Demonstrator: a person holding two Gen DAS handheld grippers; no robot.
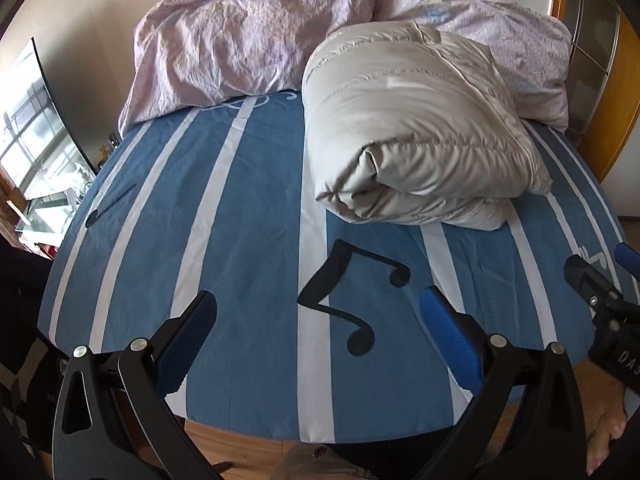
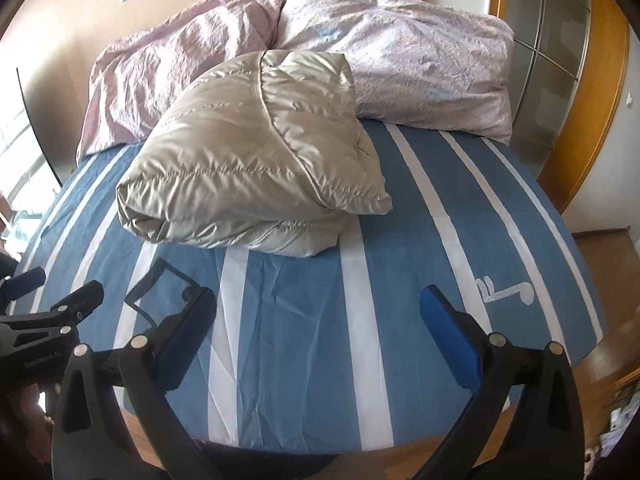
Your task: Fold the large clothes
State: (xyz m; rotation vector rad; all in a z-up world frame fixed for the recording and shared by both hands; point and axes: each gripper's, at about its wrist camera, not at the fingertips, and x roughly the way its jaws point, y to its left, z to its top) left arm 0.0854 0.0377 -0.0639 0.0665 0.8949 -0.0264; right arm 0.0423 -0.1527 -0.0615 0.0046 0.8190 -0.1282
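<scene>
A beige puffer jacket (image 1: 416, 128) lies folded into a thick bundle on the blue striped bed sheet (image 1: 248, 216), toward the back of the bed; it also shows in the right wrist view (image 2: 256, 160). My left gripper (image 1: 320, 304) is open and empty, held above the sheet near the bed's front edge, well short of the jacket. My right gripper (image 2: 320, 300) is open and empty too, above the sheet (image 2: 304, 304) in front of the jacket. Each gripper shows at the edge of the other's view: the right one (image 1: 600, 272), the left one (image 2: 56, 292).
A crumpled pink duvet (image 1: 256, 36) is piled behind the jacket along the wall, also in the right wrist view (image 2: 400, 60). A wooden door frame (image 2: 592, 112) stands at the right. A mirror (image 1: 36, 128) leans at the left. Wooden floor (image 1: 240, 448) lies below the bed's front edge.
</scene>
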